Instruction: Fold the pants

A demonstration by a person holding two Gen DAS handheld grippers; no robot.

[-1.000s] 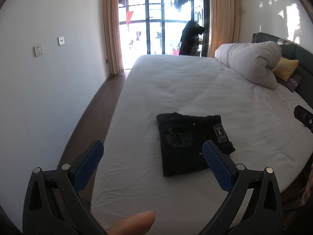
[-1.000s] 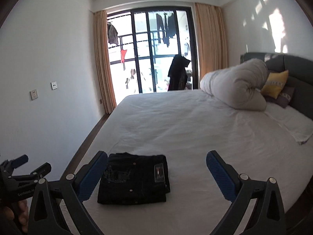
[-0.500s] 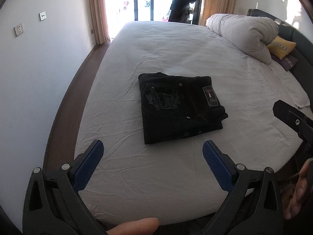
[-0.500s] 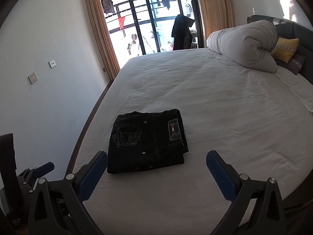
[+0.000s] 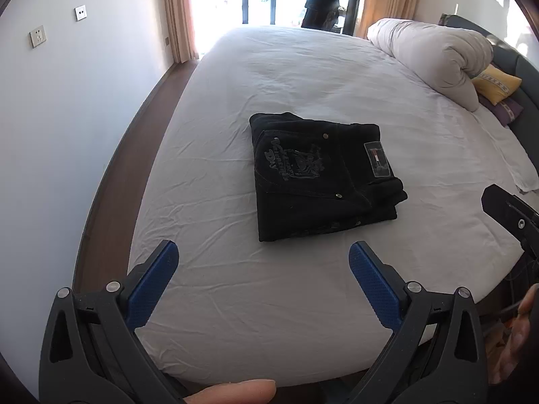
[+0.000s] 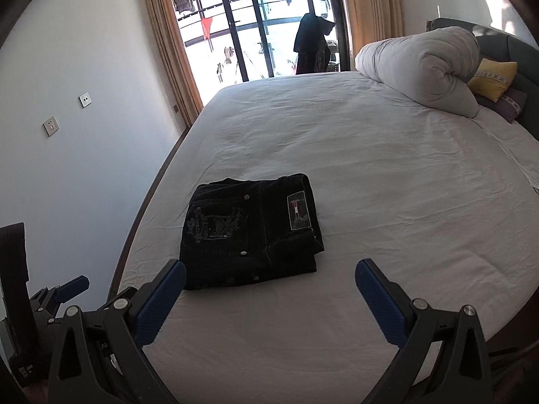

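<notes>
Black pants (image 5: 320, 175) lie folded into a compact rectangle on the white bed (image 5: 303, 77), back pocket embroidery and a patch label facing up. They also show in the right wrist view (image 6: 249, 232). My left gripper (image 5: 262, 262) is open and empty, held above the bed's near edge, short of the pants. My right gripper (image 6: 269, 279) is open and empty, near the pants' front edge and above the sheet. The right gripper's body (image 5: 508, 215) shows at the right edge of the left wrist view.
A rolled white duvet (image 6: 424, 67) and a yellow pillow (image 6: 492, 74) lie at the headboard on the right. A white wall (image 6: 84, 118) and a strip of wood floor (image 5: 111, 185) run along the bed's left side. Balcony doors (image 6: 256, 23) stand beyond.
Both cameras have risen and tilted downward toward the bed over the last second. The pants now sit nearer the centre of both views. The pants themselves have not moved.
</notes>
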